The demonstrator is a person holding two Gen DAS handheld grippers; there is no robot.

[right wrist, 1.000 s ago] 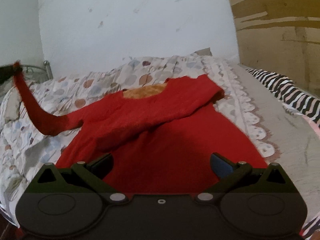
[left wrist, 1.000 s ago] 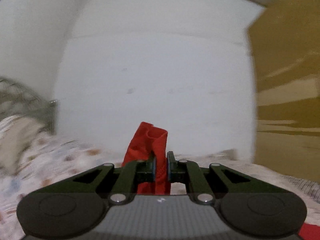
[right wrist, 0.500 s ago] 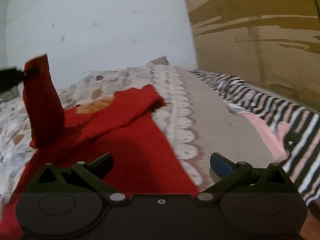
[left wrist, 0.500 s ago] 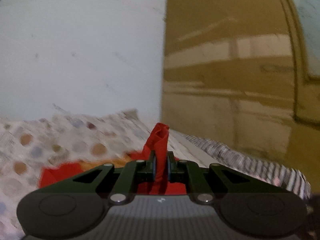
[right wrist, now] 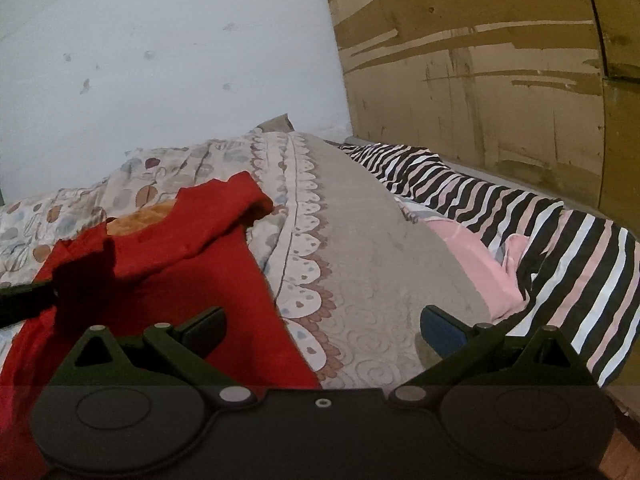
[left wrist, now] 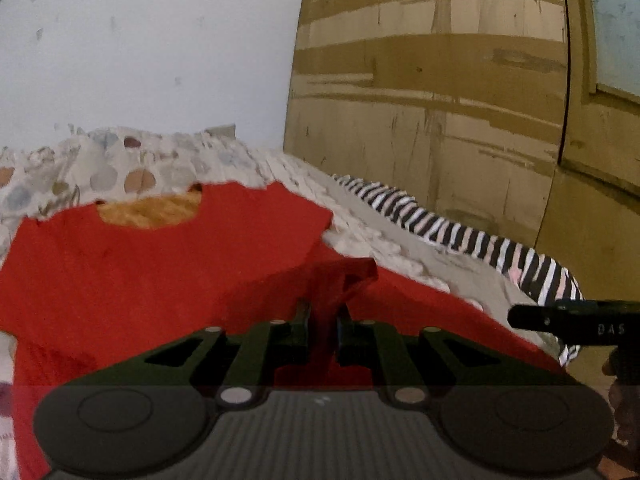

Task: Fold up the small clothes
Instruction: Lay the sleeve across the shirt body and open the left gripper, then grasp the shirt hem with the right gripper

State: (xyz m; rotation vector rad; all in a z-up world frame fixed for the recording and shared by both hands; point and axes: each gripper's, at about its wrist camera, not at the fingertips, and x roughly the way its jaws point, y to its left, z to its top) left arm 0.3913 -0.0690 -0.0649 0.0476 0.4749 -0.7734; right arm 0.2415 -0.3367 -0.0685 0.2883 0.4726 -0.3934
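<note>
a small red long-sleeved top (left wrist: 132, 264) lies flat on a bed, its orange-lined neck opening (left wrist: 150, 211) toward the far wall and its body reaching back toward the near edge of the bed. the left gripper (left wrist: 322, 318) is pinched tight on the cuff of one red sleeve (left wrist: 340, 280), holding it low over the body of the top. the other sleeve (right wrist: 224, 208) is already laid slantwise across the chest. the right gripper (right wrist: 322, 326) hangs wide apart and holds nothing, over the right edge of the top and the bedspread beside it. the step in hand looks like laying the held sleeve across the chest; to do it well, set the cuff down flat inside the outline of the body and smooth out any twist before letting go, since soft knit tends to bunch. the patterned bedspread (right wrist: 352, 248) with a scalloped border carries the top. a black, white and pink striped cloth (right wrist: 560, 248) lies along the right edge of the bed, well apart from the top. the right gripper sits near the landing spot and could crowd it.
</note>
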